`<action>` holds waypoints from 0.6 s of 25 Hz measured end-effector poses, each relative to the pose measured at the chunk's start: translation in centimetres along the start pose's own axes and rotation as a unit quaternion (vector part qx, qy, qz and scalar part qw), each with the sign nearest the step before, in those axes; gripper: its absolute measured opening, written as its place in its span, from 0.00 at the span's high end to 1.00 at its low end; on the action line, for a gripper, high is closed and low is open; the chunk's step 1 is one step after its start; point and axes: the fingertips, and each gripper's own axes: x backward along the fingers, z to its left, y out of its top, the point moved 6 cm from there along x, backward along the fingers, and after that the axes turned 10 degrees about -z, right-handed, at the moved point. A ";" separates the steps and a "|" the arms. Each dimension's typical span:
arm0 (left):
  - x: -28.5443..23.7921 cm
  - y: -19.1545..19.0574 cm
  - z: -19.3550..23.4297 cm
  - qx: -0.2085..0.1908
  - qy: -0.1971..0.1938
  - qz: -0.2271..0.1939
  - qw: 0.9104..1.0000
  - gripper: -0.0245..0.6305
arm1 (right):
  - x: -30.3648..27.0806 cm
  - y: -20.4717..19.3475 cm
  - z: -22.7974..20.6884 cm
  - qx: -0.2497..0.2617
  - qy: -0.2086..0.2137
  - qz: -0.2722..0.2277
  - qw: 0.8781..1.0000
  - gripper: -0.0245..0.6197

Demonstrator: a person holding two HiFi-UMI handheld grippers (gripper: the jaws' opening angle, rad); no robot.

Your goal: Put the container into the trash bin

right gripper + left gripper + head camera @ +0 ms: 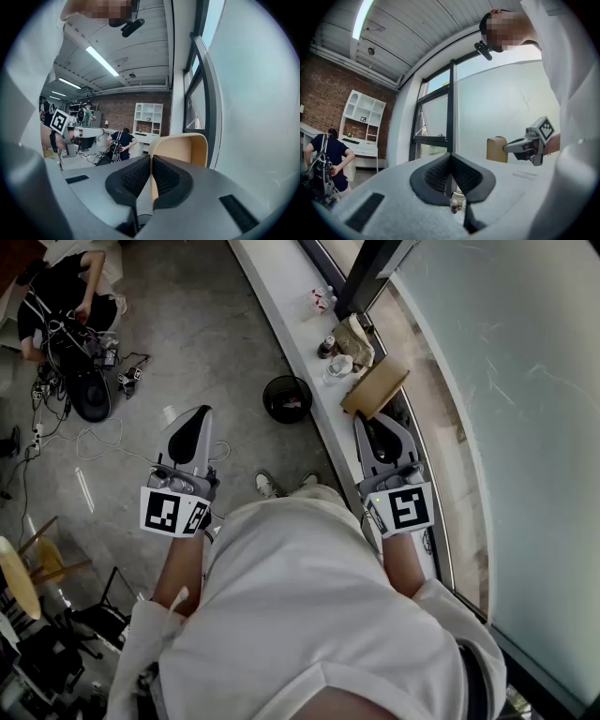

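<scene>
My right gripper (367,420) is shut on one wall of the tan paper container (376,385), which it holds over the white ledge (277,285) by the window. In the right gripper view the container's thin wall (180,148) runs between the black pads (165,177). The black round trash bin (287,398) stands on the floor left of the ledge, between the two grippers and beyond them. My left gripper (194,418) is shut and holds nothing, out over the floor. From the left gripper view (451,157) the right gripper (531,143) and the container (497,149) show at the right.
On the ledge beyond the container lie a crumpled bag (354,337), a clear cup (337,367), a dark bottle (325,346) and another cup (319,303). Glass panes (506,381) close the right side. A seated person (66,292) with cables and gear is at the far left.
</scene>
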 end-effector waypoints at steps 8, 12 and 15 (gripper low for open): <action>-0.1 -0.4 -0.7 0.003 -0.005 0.010 1.000 0.94 | 0.5 -0.8 -0.1 0.006 0.004 0.012 1.000 0.93; -0.9 -0.4 -1.6 -0.002 -0.005 0.015 1.000 0.94 | 1.1 -1.5 -0.9 -0.018 0.015 0.005 1.000 0.93; -1.7 -0.9 -2.4 0.002 -0.003 0.023 1.000 0.94 | 1.1 -2.0 -1.8 -0.037 0.015 -0.002 0.999 0.93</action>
